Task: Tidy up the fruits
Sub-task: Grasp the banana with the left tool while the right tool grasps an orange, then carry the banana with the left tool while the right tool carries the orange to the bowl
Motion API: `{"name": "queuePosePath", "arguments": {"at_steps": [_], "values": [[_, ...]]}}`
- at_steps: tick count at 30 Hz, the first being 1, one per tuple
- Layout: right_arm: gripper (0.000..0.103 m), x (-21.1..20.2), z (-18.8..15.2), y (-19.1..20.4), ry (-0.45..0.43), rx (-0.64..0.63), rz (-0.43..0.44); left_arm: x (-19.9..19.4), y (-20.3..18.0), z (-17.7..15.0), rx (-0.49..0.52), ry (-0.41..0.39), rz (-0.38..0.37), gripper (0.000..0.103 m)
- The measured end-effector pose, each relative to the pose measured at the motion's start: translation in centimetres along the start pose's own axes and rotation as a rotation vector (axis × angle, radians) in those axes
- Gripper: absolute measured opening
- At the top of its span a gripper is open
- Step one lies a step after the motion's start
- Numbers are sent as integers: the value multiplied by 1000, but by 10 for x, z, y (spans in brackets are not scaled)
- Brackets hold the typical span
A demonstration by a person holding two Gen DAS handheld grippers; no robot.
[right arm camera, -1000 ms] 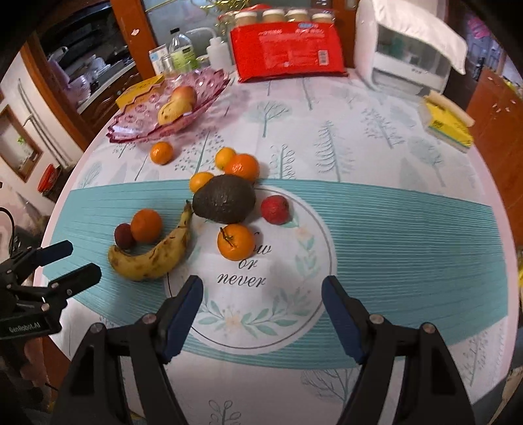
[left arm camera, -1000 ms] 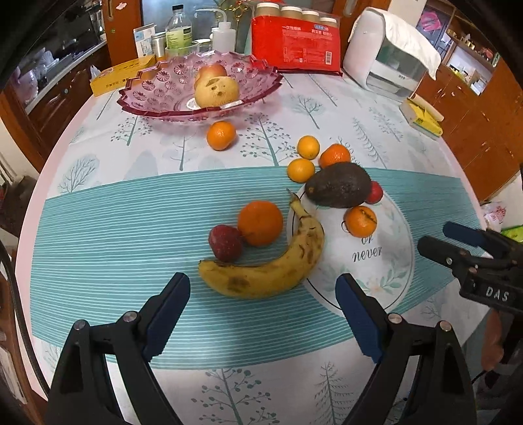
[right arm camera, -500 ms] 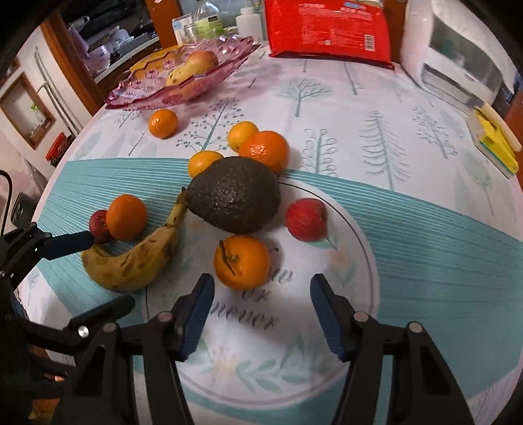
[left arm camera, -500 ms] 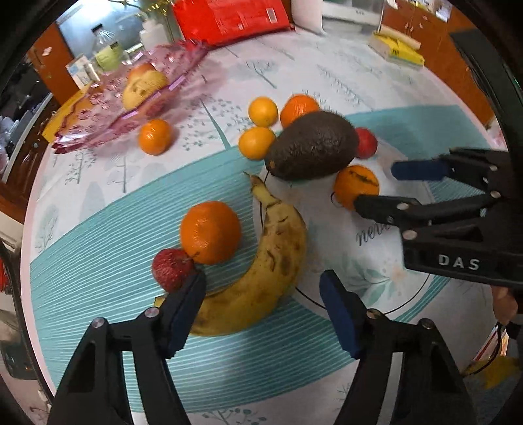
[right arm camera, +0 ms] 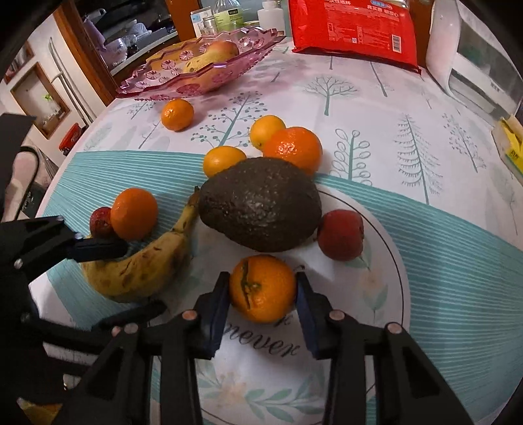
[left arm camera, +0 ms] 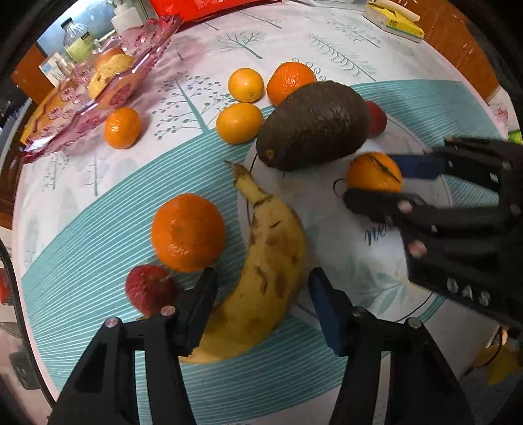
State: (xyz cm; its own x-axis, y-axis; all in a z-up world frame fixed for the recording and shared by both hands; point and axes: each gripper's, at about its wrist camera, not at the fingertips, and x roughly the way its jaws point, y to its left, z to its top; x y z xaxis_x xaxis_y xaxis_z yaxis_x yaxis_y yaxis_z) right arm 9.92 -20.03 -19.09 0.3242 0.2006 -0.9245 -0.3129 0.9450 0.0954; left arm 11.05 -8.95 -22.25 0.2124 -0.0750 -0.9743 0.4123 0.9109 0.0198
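My left gripper (left arm camera: pixel 261 291) is open, its jaws on either side of the spotted yellow banana (left arm camera: pixel 261 281), which lies on the teal cloth; the banana also shows in the right wrist view (right arm camera: pixel 147 261). My right gripper (right arm camera: pixel 261 294) has its blue pads against both sides of a small orange with a split skin (right arm camera: pixel 261 287), which rests on the table; this orange shows in the left wrist view (left arm camera: pixel 372 171). A dark avocado (right arm camera: pixel 261 212) lies just behind it. A pink glass fruit bowl (right arm camera: pixel 196 72) holding a pear stands at the back left.
Several oranges lie around the avocado, one beside the banana (left arm camera: pixel 188 232) with a red fruit (left arm camera: pixel 148 289) next to it. Another red fruit (right arm camera: pixel 341 235) lies right of the avocado. A red packet (right arm camera: pixel 353 26), bottles and a white appliance (right arm camera: pixel 474 59) stand at the back.
Both grippers moved forward and down. The left jaws now straddle the banana. The right jaws narrowed onto the split-skinned orange.
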Motion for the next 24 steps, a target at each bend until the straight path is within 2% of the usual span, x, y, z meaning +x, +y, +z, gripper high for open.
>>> {"name": "queuePosePath", "arguments": {"at_steps": [2,4,5,12,14,24], "values": [[39,-3,-3,-2,-1,7,6,2,0,5,-8,3,-22,54],[39,-6,-6,-5,-2,22,12,2,-2,9,-8,5,-22,42],[39,-8,-8,-6,-1,30,13,2,-3,11,-8,10,-19,41],[39,-21,-17,-8,-15,45,20,-3,1,13,-90,13,-30,38],[39,-26,-19,-7,-22,44,22,-9,4,9,-125,6,-53,37],[39,-55,-25,4,-73,39,10,-53,21,-11,-232,-92,-132,35]]}}
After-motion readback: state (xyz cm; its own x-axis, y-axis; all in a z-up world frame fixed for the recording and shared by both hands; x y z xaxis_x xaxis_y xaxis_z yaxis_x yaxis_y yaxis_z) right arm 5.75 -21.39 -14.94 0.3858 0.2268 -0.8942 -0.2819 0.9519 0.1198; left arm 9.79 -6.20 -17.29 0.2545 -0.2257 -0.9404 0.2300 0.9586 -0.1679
